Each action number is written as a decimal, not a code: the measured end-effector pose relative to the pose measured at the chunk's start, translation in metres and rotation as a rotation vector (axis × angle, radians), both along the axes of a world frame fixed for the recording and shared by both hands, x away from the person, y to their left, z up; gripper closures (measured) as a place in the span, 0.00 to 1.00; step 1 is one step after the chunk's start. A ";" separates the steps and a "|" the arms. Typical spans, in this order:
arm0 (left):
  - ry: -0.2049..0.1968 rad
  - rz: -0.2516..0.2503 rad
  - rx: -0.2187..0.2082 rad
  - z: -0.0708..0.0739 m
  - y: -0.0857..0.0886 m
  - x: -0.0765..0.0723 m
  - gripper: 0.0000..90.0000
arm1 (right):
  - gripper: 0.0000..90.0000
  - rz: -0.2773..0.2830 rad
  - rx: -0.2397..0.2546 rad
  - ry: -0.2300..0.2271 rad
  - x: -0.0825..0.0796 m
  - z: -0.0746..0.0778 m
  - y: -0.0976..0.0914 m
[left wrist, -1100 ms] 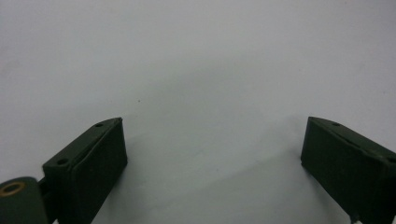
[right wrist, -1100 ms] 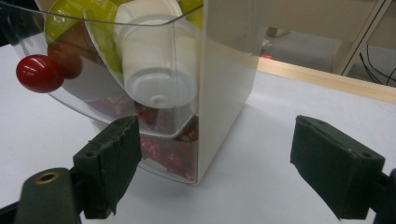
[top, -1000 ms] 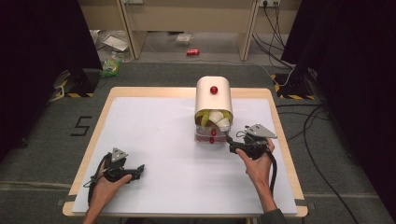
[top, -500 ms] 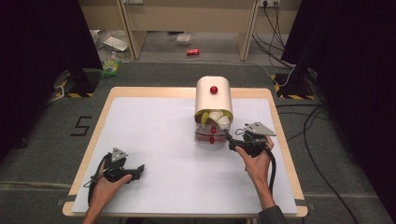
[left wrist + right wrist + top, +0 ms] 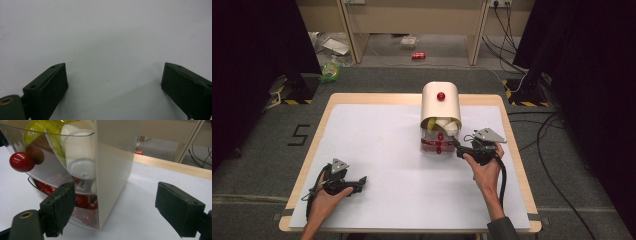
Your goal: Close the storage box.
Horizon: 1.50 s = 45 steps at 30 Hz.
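High view puts the cream capsule dispenser (image 5: 440, 107) at the table's (image 5: 377, 135) far middle, the right gripper (image 5: 462, 148) just beside its right front corner, jaws spread wide and empty. Right gripper view shows the clear drawer's red knob (image 5: 21, 161). Left gripper (image 5: 360, 183) rests near the front left edge, well apart, also wide open, holding nothing.

The surface (image 5: 377, 140) is covered by a white sheet, its wooden edge showing all round. On the grey floor beyond it lie a red can (image 5: 418, 55), a green packet (image 5: 330, 71) and some papers (image 5: 334, 46) — near pale cabinet legs (image 5: 353, 30). Black cables (image 5: 542, 130) trail at right — a "5" (image 5: 299, 135) is marked left.
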<state>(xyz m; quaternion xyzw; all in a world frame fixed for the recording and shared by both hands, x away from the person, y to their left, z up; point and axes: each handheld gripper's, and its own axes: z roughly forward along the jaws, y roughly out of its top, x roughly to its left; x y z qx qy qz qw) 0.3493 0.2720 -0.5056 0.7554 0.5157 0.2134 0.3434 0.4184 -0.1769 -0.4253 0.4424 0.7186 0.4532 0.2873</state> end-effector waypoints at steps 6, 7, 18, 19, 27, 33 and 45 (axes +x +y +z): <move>0.001 -0.001 0.002 0.000 0.000 0.000 0.07 | 0.19 -0.002 0.000 0.003 0.000 0.000 0.000; 0.001 -0.001 0.002 0.000 0.000 0.000 0.07 | 0.19 -0.001 0.001 0.005 0.000 0.000 0.000; 0.000 -0.001 0.001 0.000 0.000 0.000 0.07 | 0.25 0.009 0.016 0.000 -0.008 0.002 -0.004; 0.000 -0.001 0.001 0.000 0.000 0.000 0.07 | 0.25 0.009 0.016 0.000 -0.008 0.002 -0.004; 0.000 -0.001 0.001 0.000 0.000 0.000 0.07 | 0.21 0.013 0.022 0.013 -0.015 0.004 -0.010; 0.000 -0.001 0.001 0.000 0.000 0.000 0.07 | 0.20 0.012 0.030 0.027 -0.021 0.006 -0.015; 0.001 -0.001 0.001 0.000 0.000 0.000 0.07 | 0.19 0.015 0.023 0.043 -0.034 0.003 -0.026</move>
